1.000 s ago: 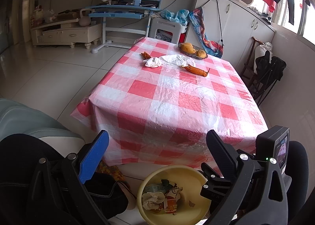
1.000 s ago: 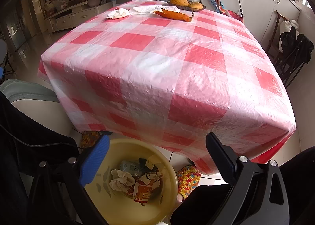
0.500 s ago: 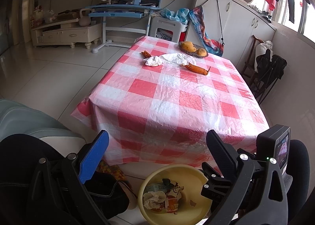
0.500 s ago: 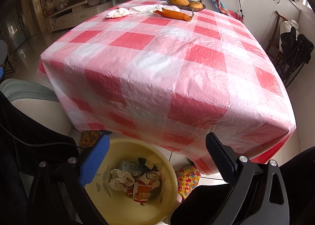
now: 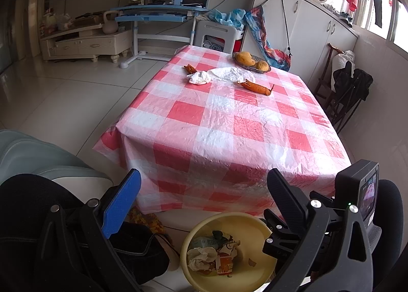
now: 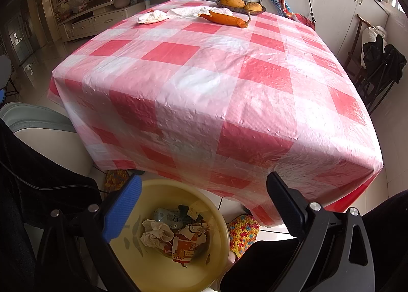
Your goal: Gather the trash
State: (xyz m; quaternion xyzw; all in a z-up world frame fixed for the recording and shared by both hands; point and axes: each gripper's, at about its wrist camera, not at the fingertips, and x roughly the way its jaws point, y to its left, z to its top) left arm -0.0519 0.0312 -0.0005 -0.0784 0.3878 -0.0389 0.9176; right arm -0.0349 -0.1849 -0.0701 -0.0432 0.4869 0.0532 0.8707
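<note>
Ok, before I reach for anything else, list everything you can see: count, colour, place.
Checked plastic tablecloth: one, red and white, covering the table.
Crumpled tissue: one, white, far end of the table.
Flat plastic sheet: one, white, beside the tissue.
Long orange peel: one, far end, right of the sheet.
Small orange peel: one, behind the tissue.
Dark fruit dish: one, far edge, holding two orange-yellow fruits.
Round plastic basin: one, yellow, on the floor by the near table edge, holding paper and wrapper trash.
Crocheted slipper: one, multicoloured, floor right of the basin.
Left hand-held gripper: black with one blue pad, open, empty.
Right hand-held gripper: same, open, empty.
</note>
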